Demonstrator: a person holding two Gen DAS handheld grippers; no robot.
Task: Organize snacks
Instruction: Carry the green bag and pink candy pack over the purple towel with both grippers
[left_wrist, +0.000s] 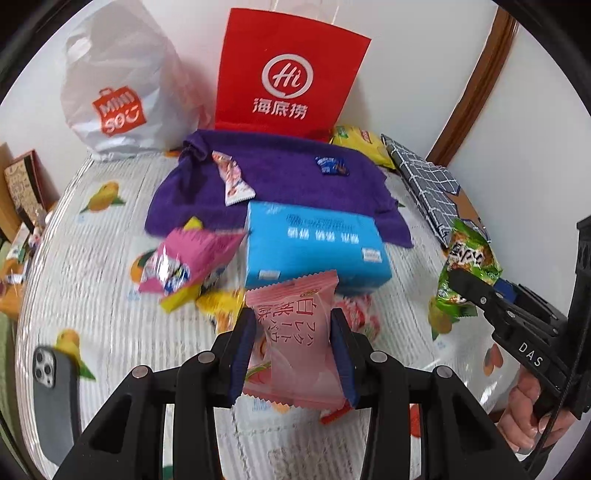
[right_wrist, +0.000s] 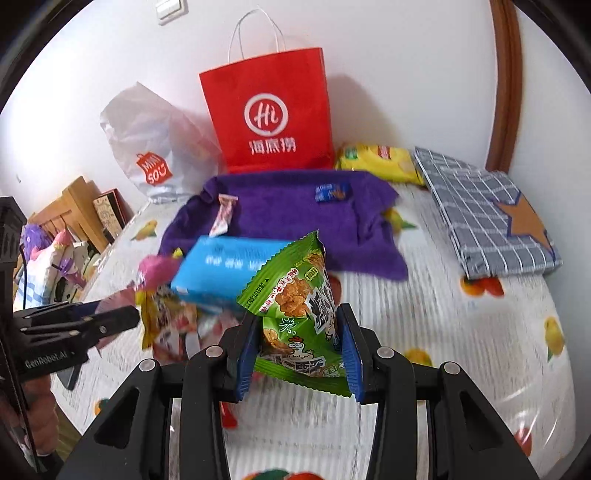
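Two crinkly foil snack packets are held off the bed, one per tool. The left tool (left_wrist: 293, 354) is clenched on a pale pink packet (left_wrist: 295, 332) with serrated ends, its blue ribbed pads pressing both sides. The right tool (right_wrist: 301, 354) is clenched on a glossy green packet (right_wrist: 295, 314) (a cartoon chicken is printed on it), which bulges and folds between the pads. Below them, a boxy blue tissue pack (left_wrist: 314, 247) lies on the ribbed, fruit-printed white bedcover (left_wrist: 92, 266), its far end over a fuzzy purple towel (left_wrist: 280, 173). More loose wrappers (left_wrist: 192, 266) sit beside it. A stiff red paper bag (right_wrist: 269, 110) stands against the wall.
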